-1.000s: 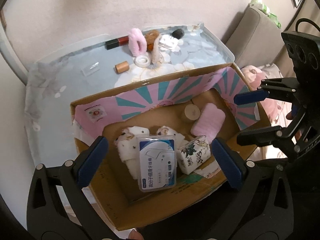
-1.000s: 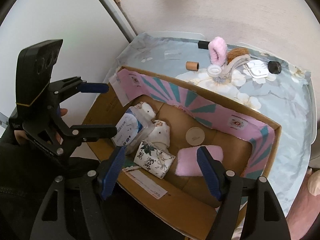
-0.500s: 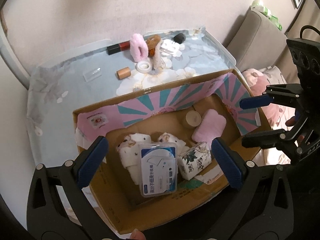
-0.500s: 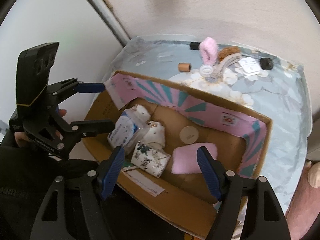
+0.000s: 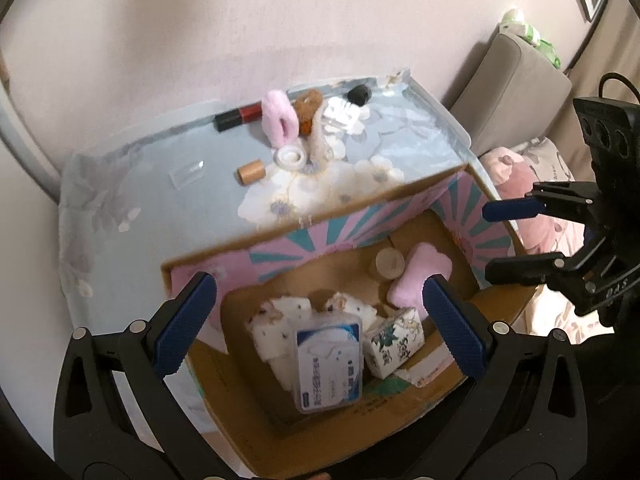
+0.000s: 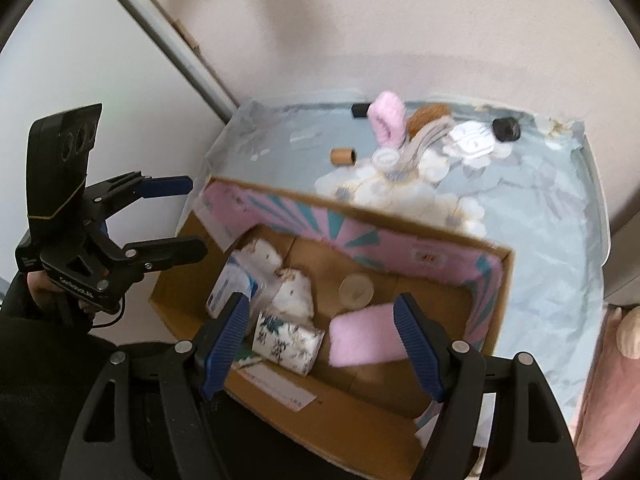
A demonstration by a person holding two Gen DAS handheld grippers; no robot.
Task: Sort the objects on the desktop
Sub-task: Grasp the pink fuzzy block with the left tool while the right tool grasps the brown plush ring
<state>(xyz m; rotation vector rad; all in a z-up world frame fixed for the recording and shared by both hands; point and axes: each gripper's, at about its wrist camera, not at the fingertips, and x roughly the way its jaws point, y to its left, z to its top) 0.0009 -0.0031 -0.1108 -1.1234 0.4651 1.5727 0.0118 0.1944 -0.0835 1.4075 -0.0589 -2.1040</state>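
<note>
Both grippers, left (image 5: 316,328) and right (image 6: 320,344), are hanging empty with jaws apart, pulling back above the box (image 5: 400,196). Beyond it, the tube (image 5: 251,172) and pink scrunchie (image 5: 279,122) are still waiting on the table (image 5: 120,184).

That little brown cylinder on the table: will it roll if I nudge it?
Probably. The brown cylinder lies on its side on the cloth, so a sideways nudge should roll it. It looks small and likely light. Its round, smooth-looking sides may slip between pads.
</note>
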